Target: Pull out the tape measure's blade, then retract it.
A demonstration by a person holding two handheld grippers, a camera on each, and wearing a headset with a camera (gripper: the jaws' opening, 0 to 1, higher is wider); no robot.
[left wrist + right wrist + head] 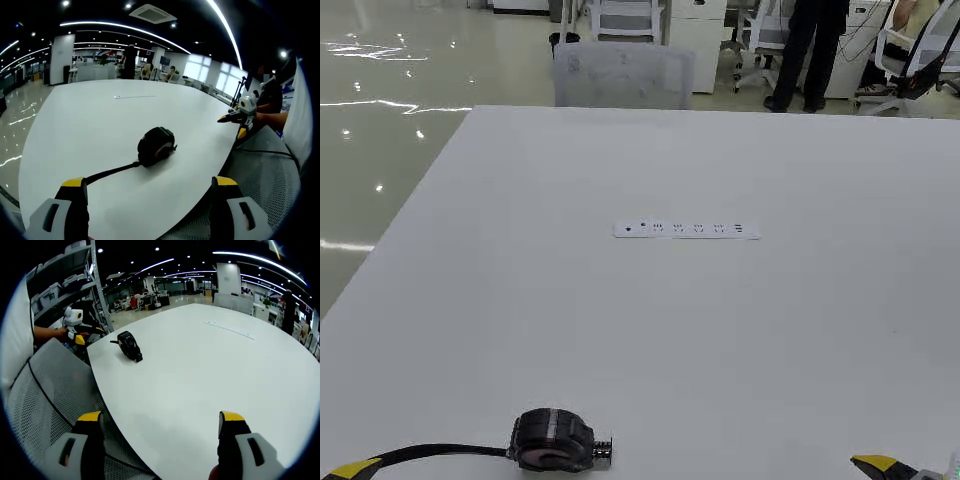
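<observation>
The tape measure (pixel 553 440) lies on its side close to the near edge of the table (pixel 720 340), a squat rounded black case with a grey band across its face. A small metal hook (pixel 604 449) sits tight against the case mouth, so the blade is wound in. A flat black strap (pixel 440 453) trails from the other end along the tabletop towards one yellow-tipped jaw of the left gripper (pixel 150 182); whether strap and tip touch cannot be told. That claw stands wide apart and grips nothing. The right gripper (pixel 160 416), well off to the other side at the same table edge, also stands with its jaws spread and bare. The tabletop is smooth, matt white, with a straight near edge. Beyond the case it runs bare to a slim white power strip (pixel 685 229) lying flat near the middle. A grey mesh seat (pixel 45 385) sits just below the near edge, a pale mesh-backed chair (pixel 620 75) stands at the far edge, and glossy floor (pixel 380 120) shines to the left.
</observation>
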